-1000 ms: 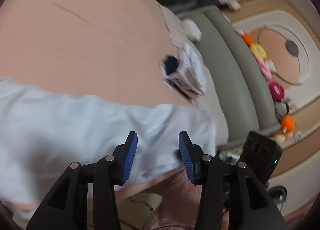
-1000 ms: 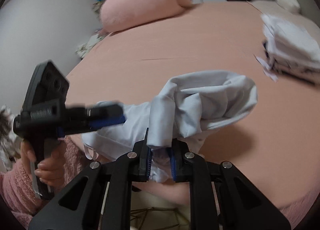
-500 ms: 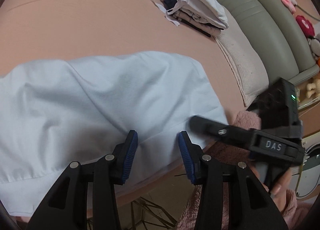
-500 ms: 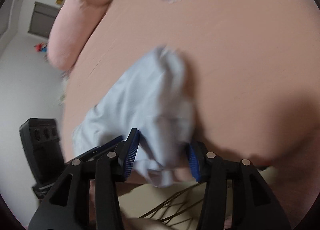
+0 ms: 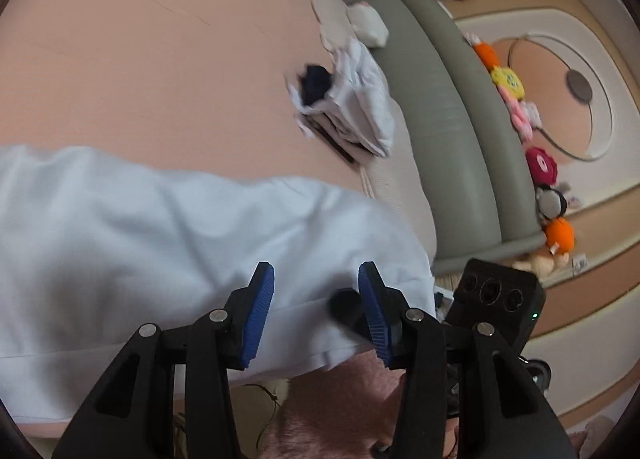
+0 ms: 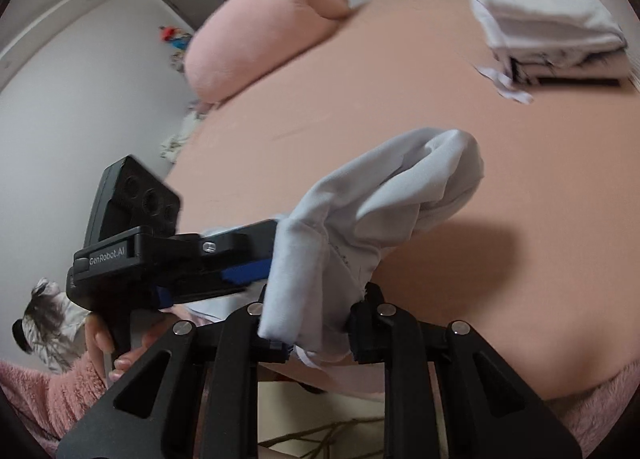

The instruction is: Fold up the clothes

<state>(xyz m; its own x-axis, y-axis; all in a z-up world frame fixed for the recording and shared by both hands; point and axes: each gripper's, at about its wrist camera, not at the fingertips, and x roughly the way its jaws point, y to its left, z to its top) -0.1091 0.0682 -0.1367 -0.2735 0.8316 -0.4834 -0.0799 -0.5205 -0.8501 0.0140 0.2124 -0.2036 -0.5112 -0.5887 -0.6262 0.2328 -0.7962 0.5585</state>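
The step in hand looks like gathering the pale blue garment point(image 5: 168, 235) at the near edge of the bed point(image 5: 140, 71) for a fold. It lies spread and softly creased across the peach sheet in the left wrist view, thin woven cotton by the look of it, with a hemmed edge hanging over the bed's near side.

The right gripper point(image 6: 316, 333) has just been closing, and its jaws are now clamped on a bunched fold of that cloth, which stands up from them in a rumpled hump. The left gripper point(image 5: 316, 311) stands parted above the hem with nothing between its ribbed blue pads point(image 5: 259, 315); in the right wrist view it reaches in from the left toward the same bunch.

Next, I judge, the left gripper needs to pinch the hem a little apart from the right one's hold, so the 2 can lift together and lay the cloth over evenly.

Far to the right sits a neat stack of folded white clothes point(image 6: 548, 31); a plump pink bolster point(image 6: 264, 23) lies at the far left.
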